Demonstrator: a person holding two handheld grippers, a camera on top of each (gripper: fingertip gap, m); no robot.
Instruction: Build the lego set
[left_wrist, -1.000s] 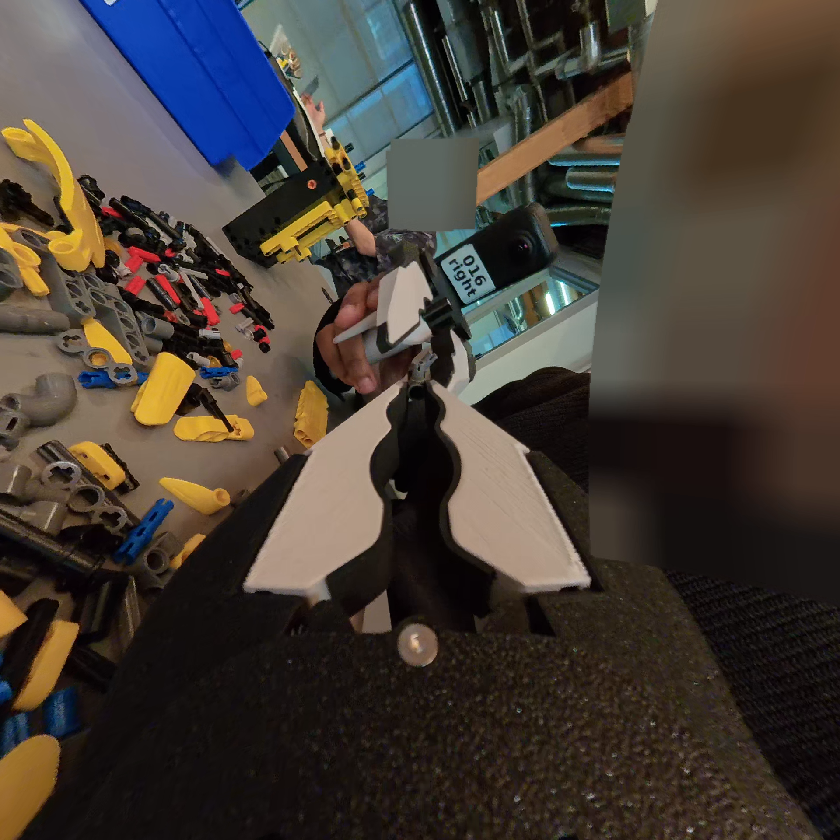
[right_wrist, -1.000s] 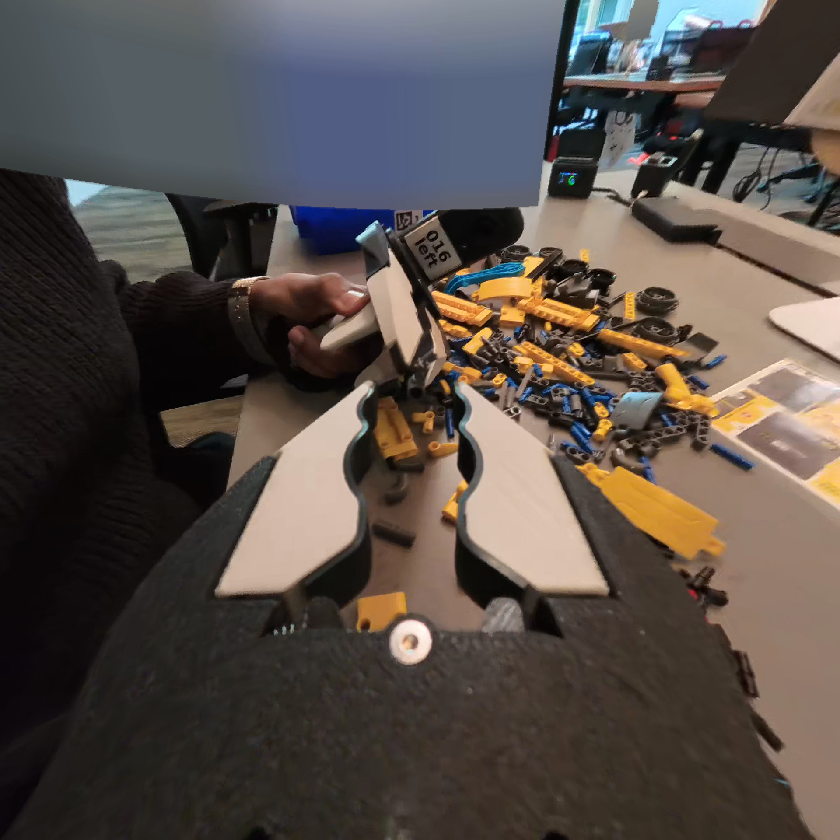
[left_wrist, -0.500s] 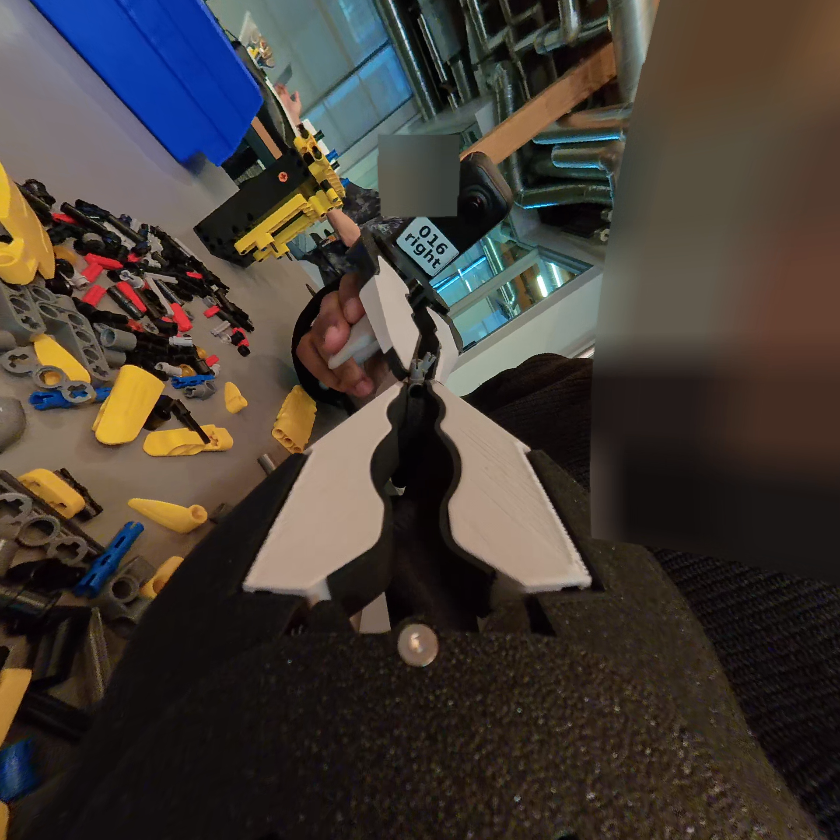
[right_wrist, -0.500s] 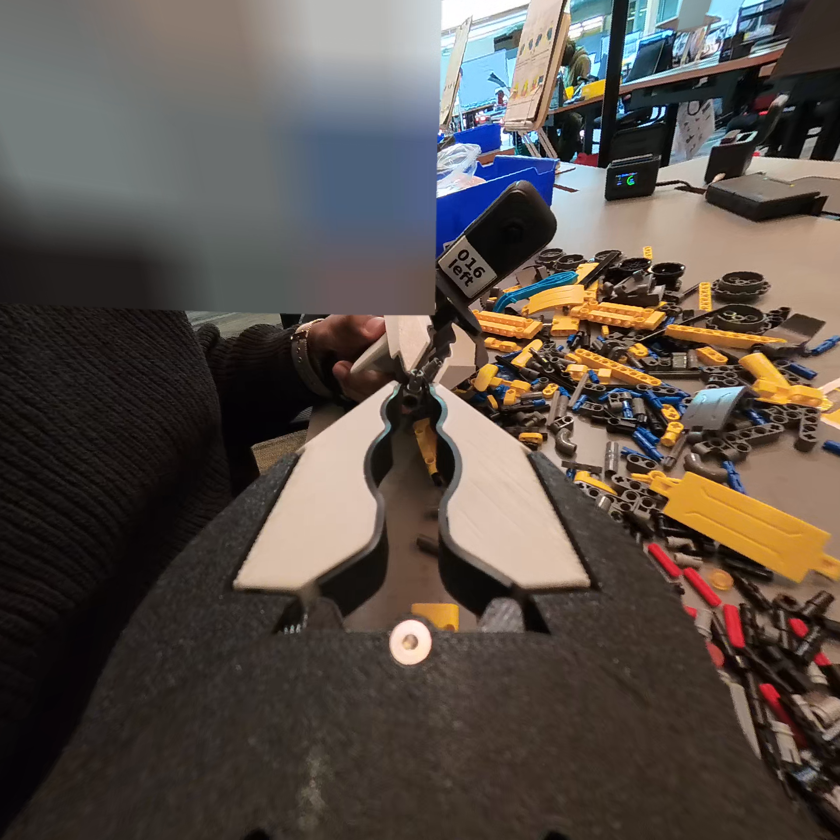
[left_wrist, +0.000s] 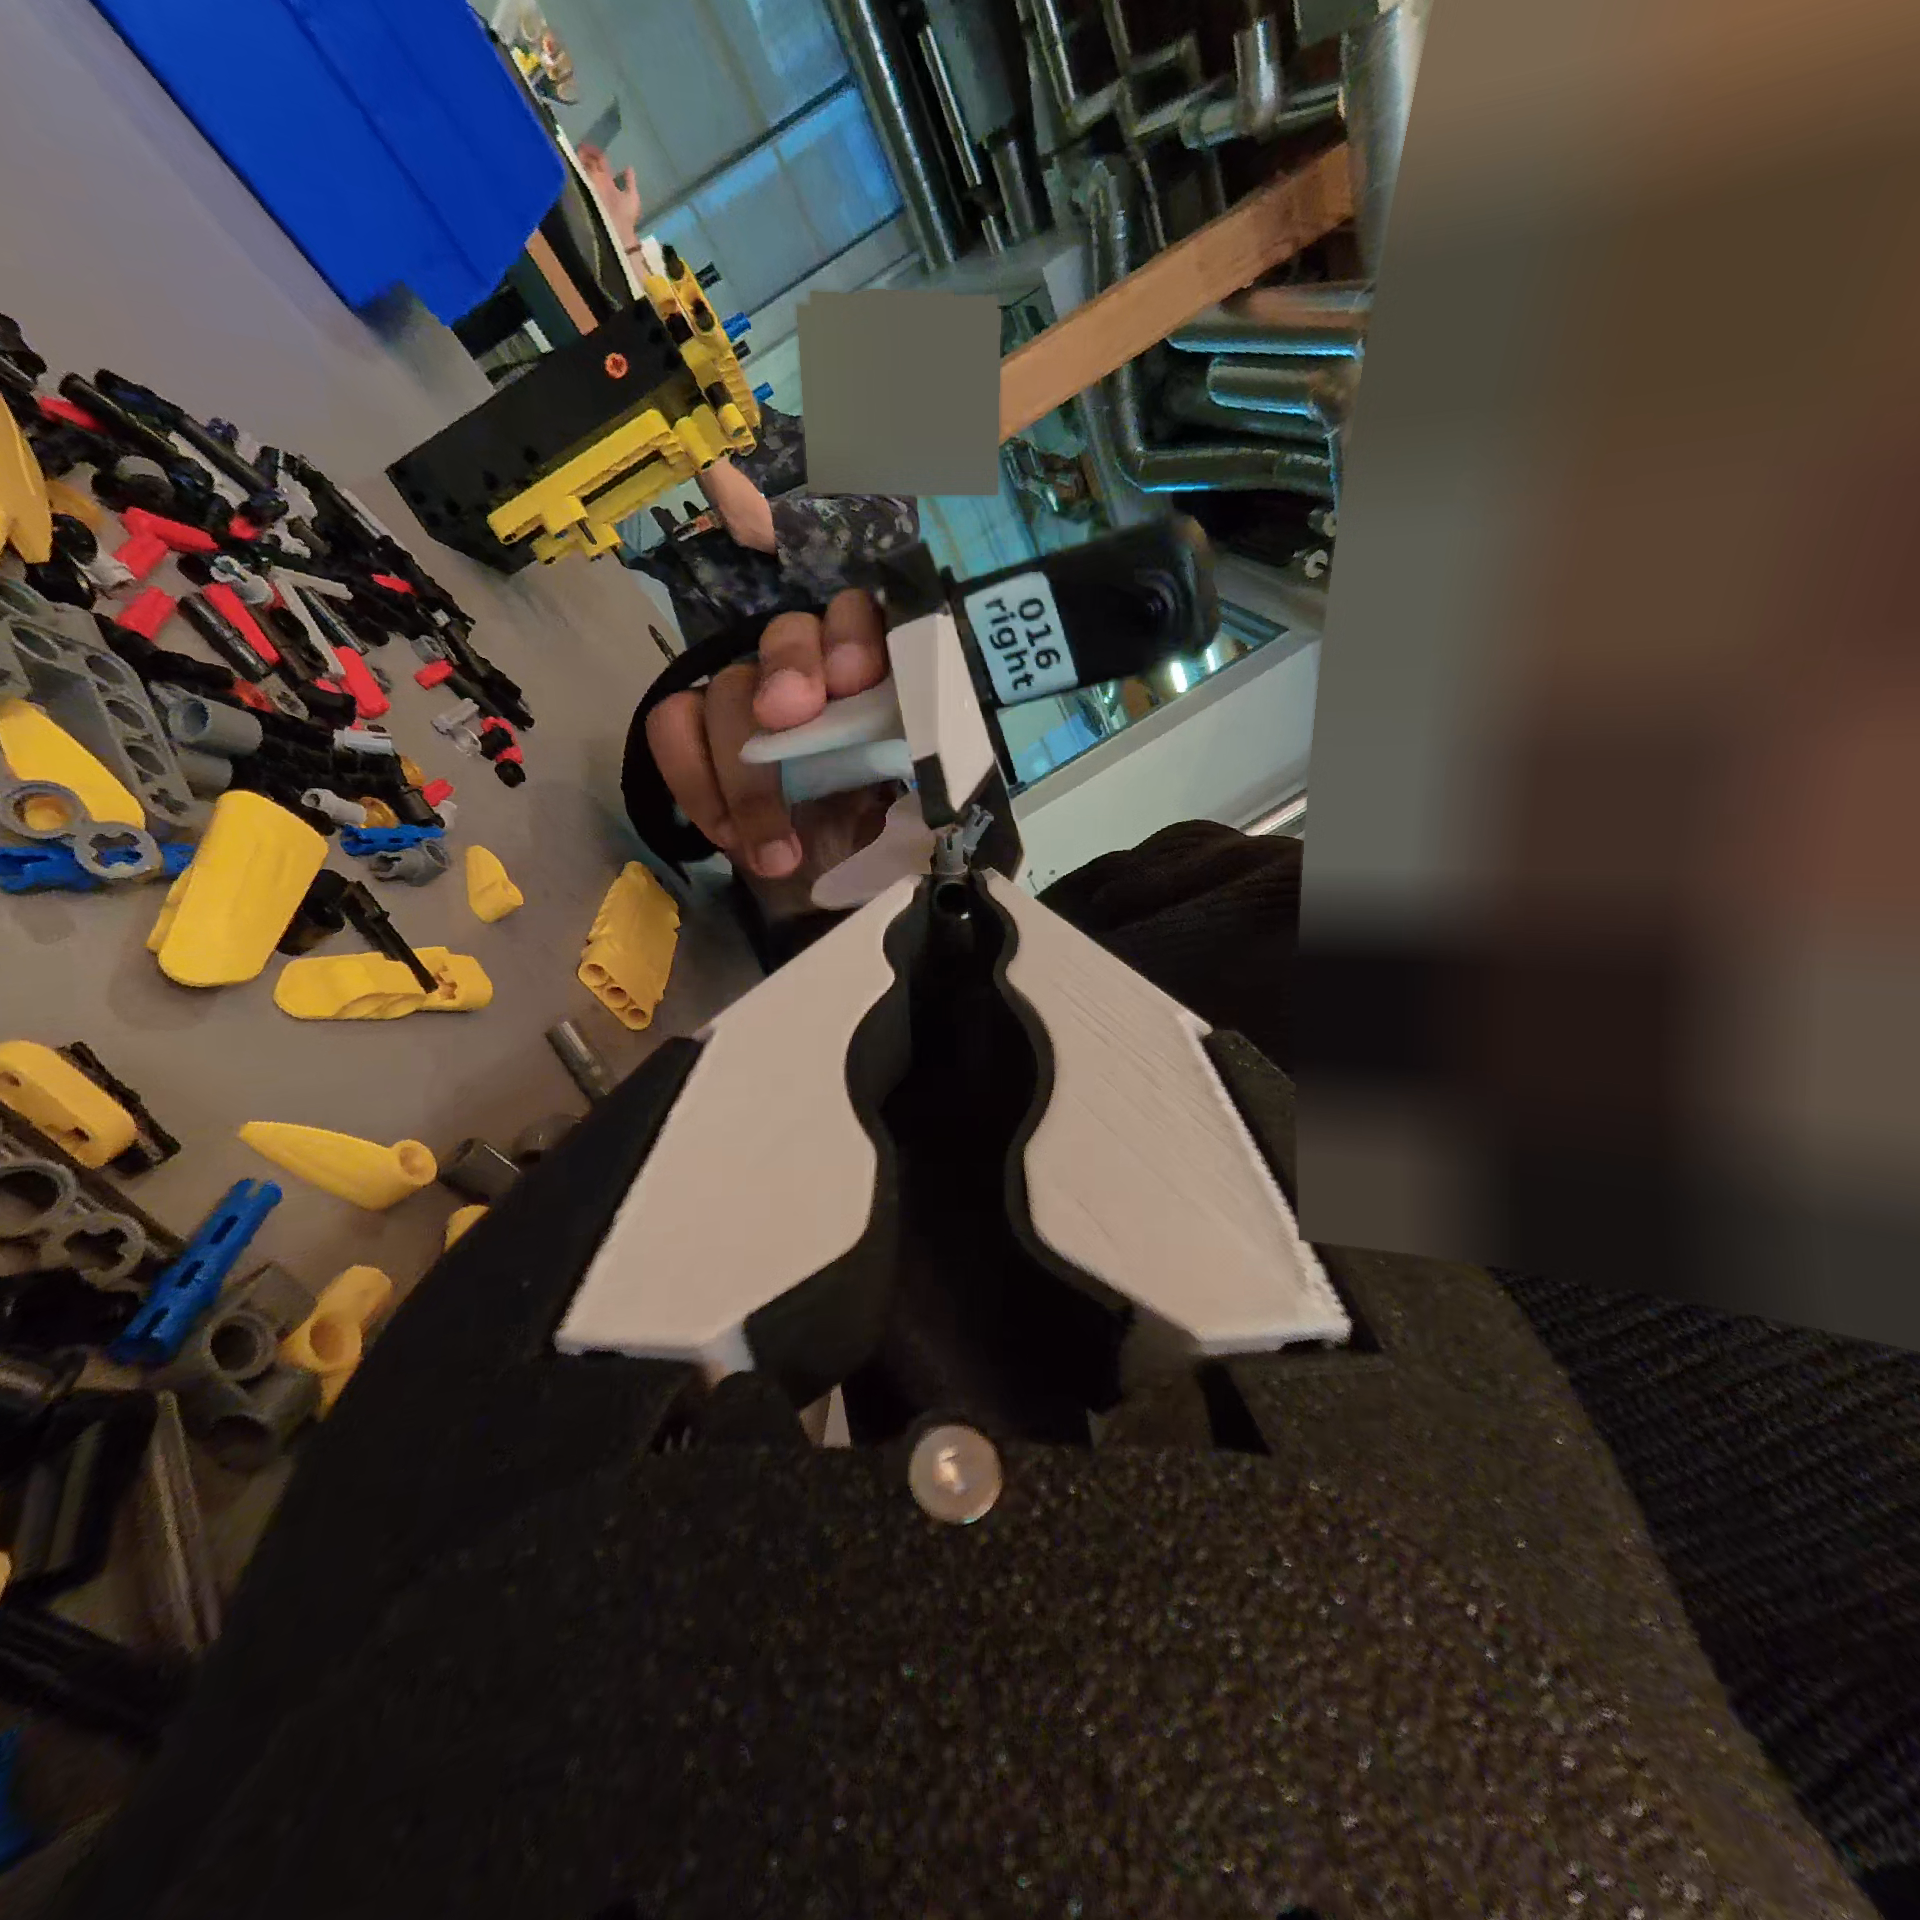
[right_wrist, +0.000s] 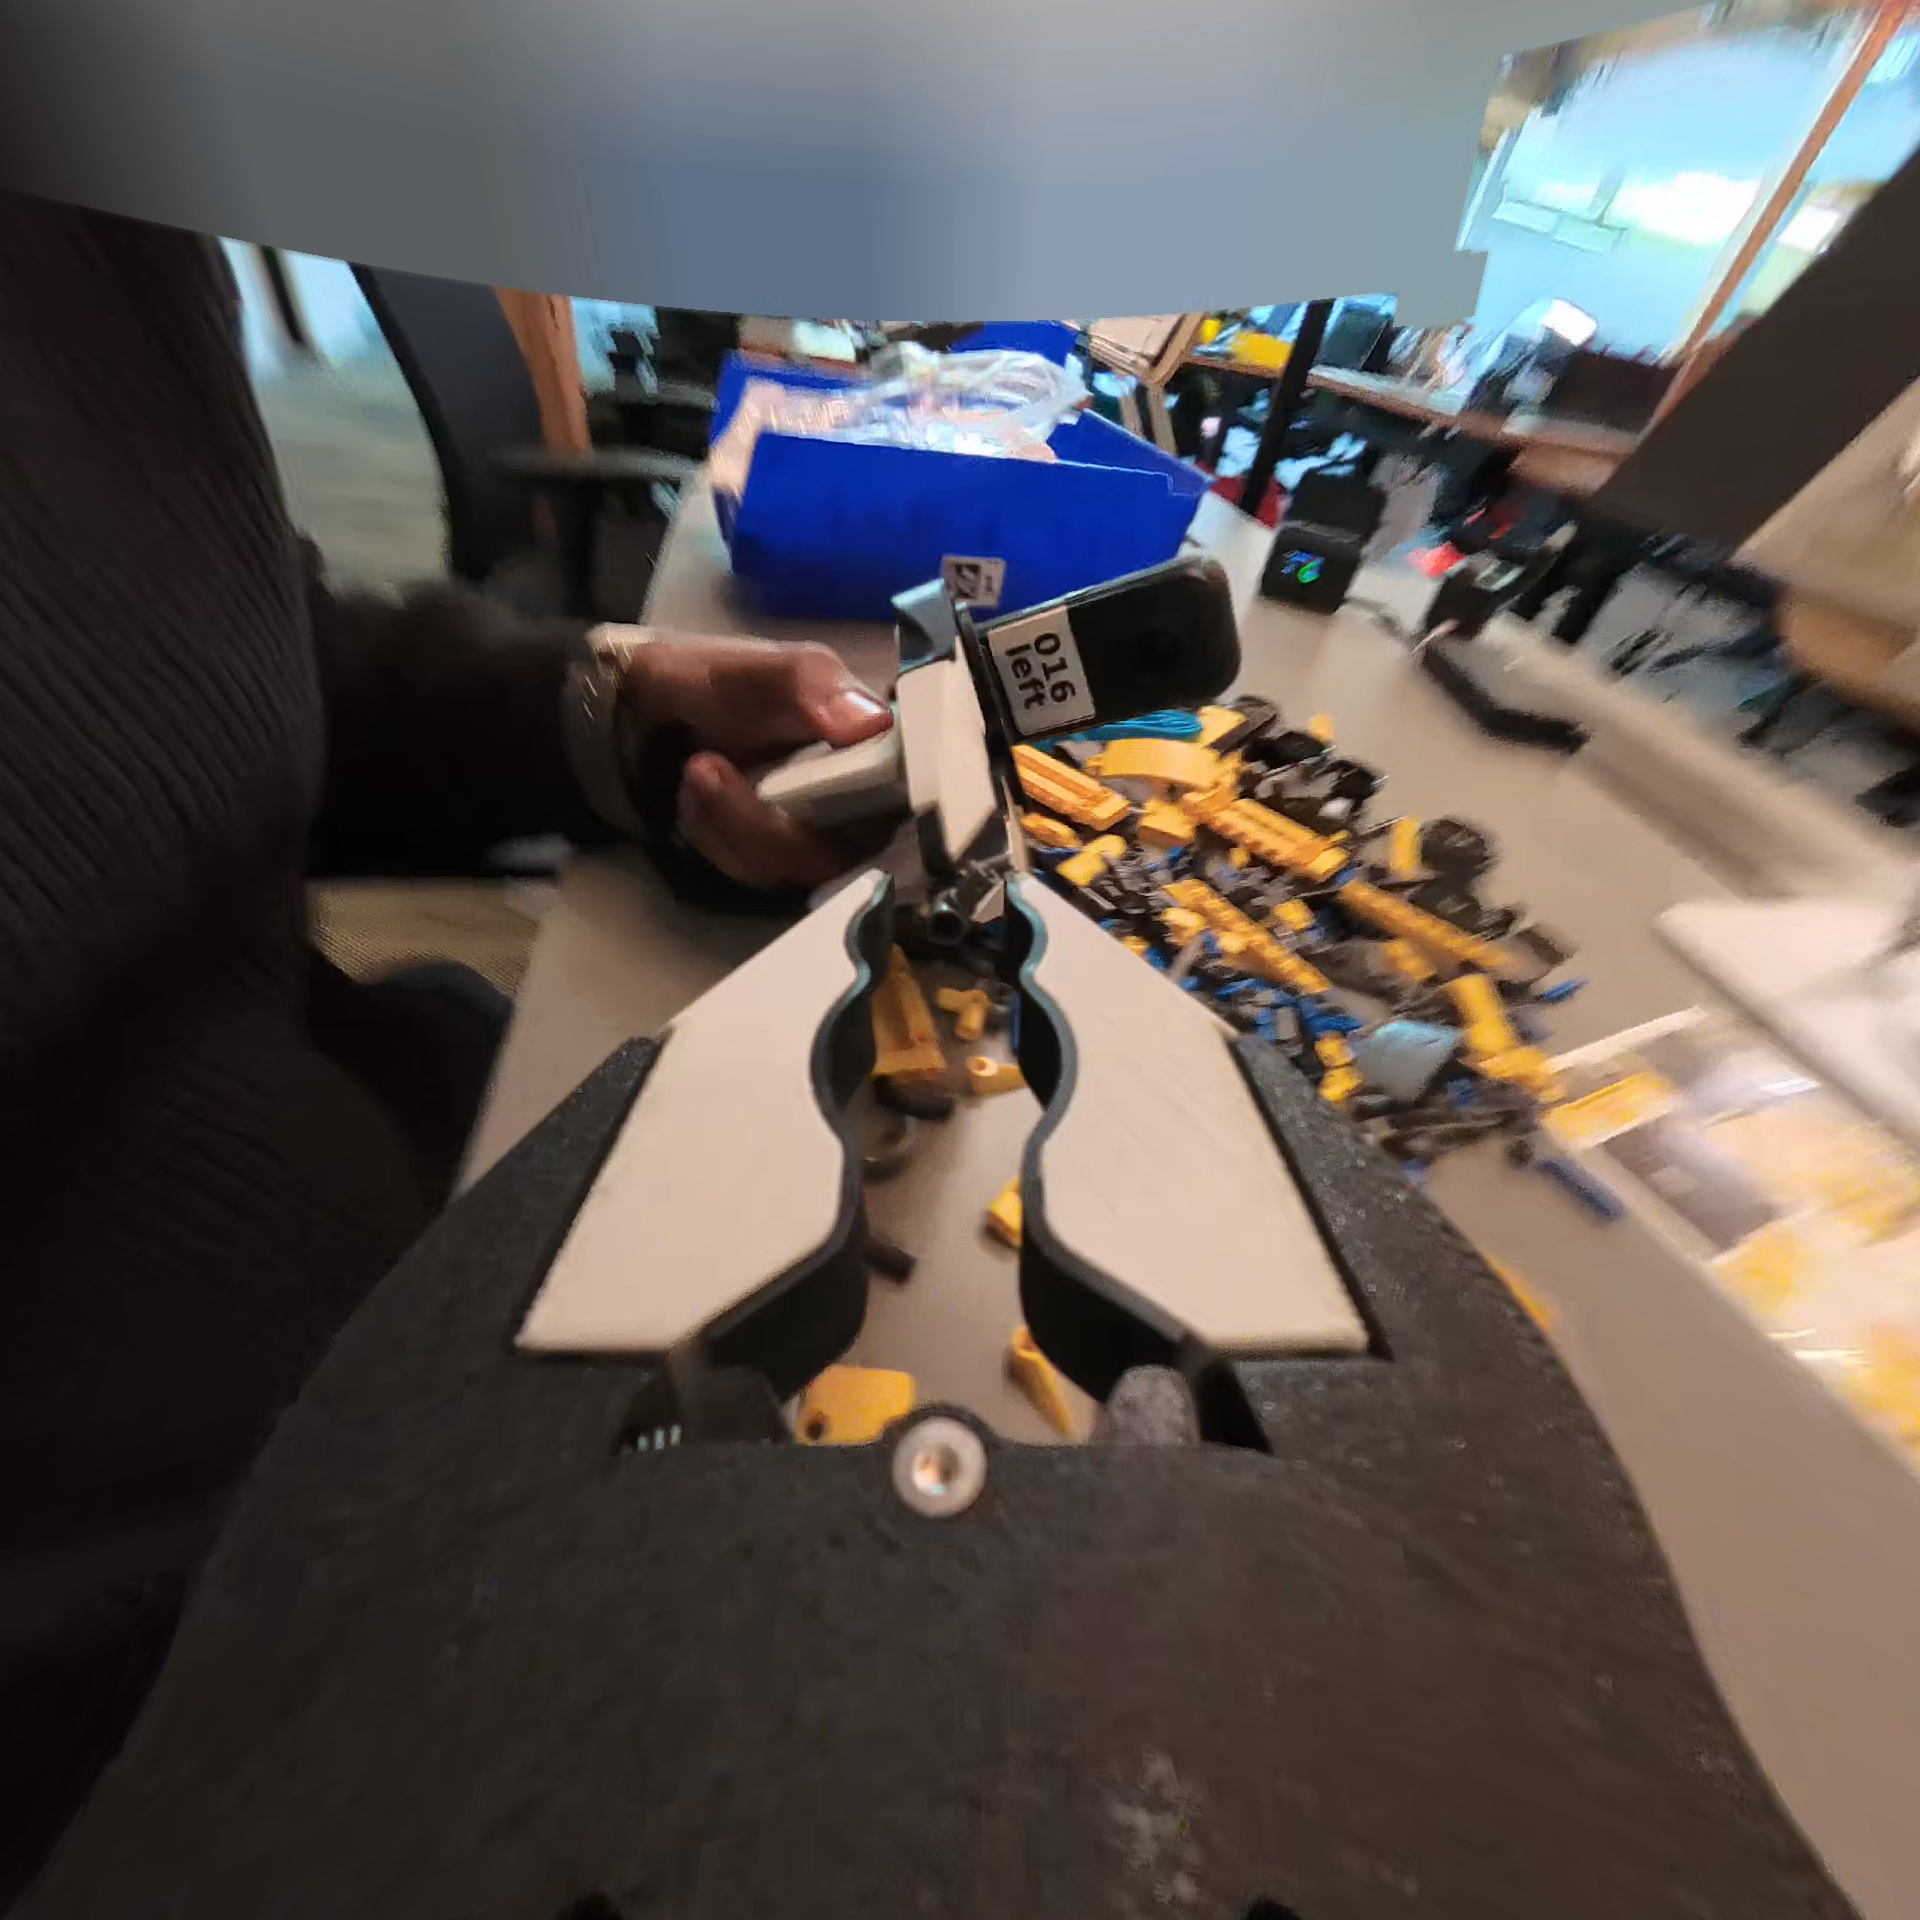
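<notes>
Two grippers (left_wrist: 951, 883) (right_wrist: 945, 899); one dark connector (left_wrist: 948, 902).

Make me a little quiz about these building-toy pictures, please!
1. True or false: the blue bin stands on the table.
2. What colour is the curved panel? A green, B yellow, C pink.
3. What does the left hand-held gripper pinch?

Key: 1 true. 2 B. 3 a small dark piece.
</notes>
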